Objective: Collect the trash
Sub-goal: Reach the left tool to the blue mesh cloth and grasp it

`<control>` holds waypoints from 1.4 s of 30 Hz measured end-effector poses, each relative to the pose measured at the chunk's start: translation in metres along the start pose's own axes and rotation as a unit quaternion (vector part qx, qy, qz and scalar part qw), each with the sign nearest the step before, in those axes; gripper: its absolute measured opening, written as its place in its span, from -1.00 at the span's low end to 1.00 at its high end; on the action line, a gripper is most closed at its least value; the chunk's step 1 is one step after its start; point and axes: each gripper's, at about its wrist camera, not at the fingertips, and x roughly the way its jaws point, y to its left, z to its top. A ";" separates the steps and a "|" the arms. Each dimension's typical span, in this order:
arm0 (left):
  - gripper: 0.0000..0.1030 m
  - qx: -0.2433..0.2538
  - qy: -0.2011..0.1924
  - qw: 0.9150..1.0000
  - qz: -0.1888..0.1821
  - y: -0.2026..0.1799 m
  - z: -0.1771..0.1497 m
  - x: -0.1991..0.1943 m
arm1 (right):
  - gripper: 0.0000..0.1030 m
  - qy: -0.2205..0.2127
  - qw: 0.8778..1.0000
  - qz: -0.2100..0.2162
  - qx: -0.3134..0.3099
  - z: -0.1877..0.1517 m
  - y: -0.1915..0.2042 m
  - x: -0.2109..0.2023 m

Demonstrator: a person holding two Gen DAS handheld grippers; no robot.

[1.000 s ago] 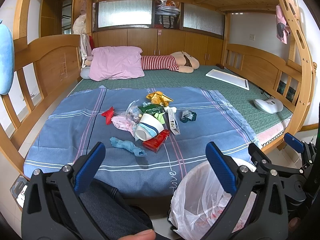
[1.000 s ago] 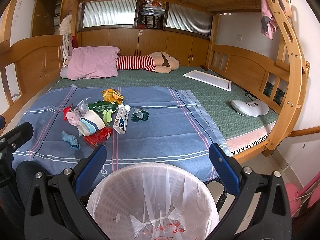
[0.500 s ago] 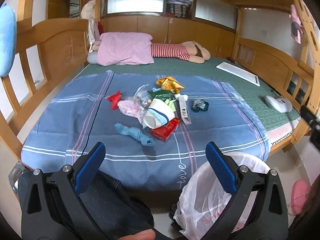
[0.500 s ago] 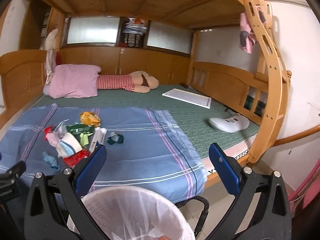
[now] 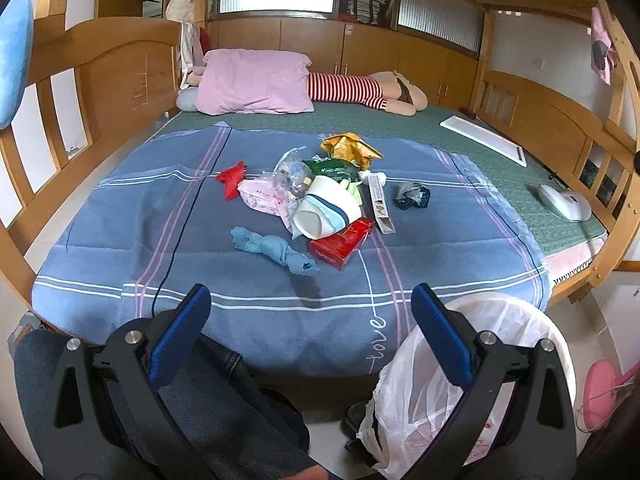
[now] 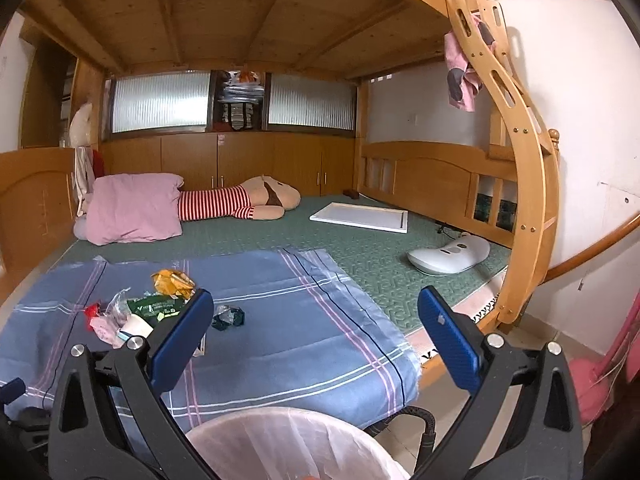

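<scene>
White bin (image 5: 516, 344), bag-lined, sits partly behind my left gripper (image 5: 310, 320) and is cut off below my right gripper (image 6: 316, 328); both grip nothing, jaws wide. Trash (image 5: 320, 200) lies heaped mid-blanket (image 5: 240, 280). I read "love" (image 5: 376, 340) on it; wrapper print stays unreadable.

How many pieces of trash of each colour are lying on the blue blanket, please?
Red: 2, a wrapper and a box
Pink: 1, a packet
Blue: 1, a rag
White: 2, a cup and a carton
Green: 1, a pouch
Gold: 1, a foil bag
Dark: 1, a wrapper
Clear: 1, a bag
Total: 10
</scene>
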 end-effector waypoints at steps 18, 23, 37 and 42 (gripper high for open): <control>0.44 -0.017 0.033 0.999 -0.036 0.005 -0.009 0.019 | 0.91 0.074 0.996 0.044 -0.022 -0.024 0.029 0.026; 0.40 -0.038 0.056 0.997 -0.046 0.016 -0.015 0.033 | 0.80 0.117 0.991 0.067 -0.014 -0.037 0.044 0.046; 0.64 -0.025 0.010 0.999 -0.027 0.030 0.012 0.106 | 0.65 0.164 0.984 0.076 -0.005 -0.049 0.063 0.074; 0.71 -0.019 -0.030 0.999 0.006 0.039 0.042 0.140 | 0.65 0.150 0.986 0.064 -0.038 -0.047 0.073 0.072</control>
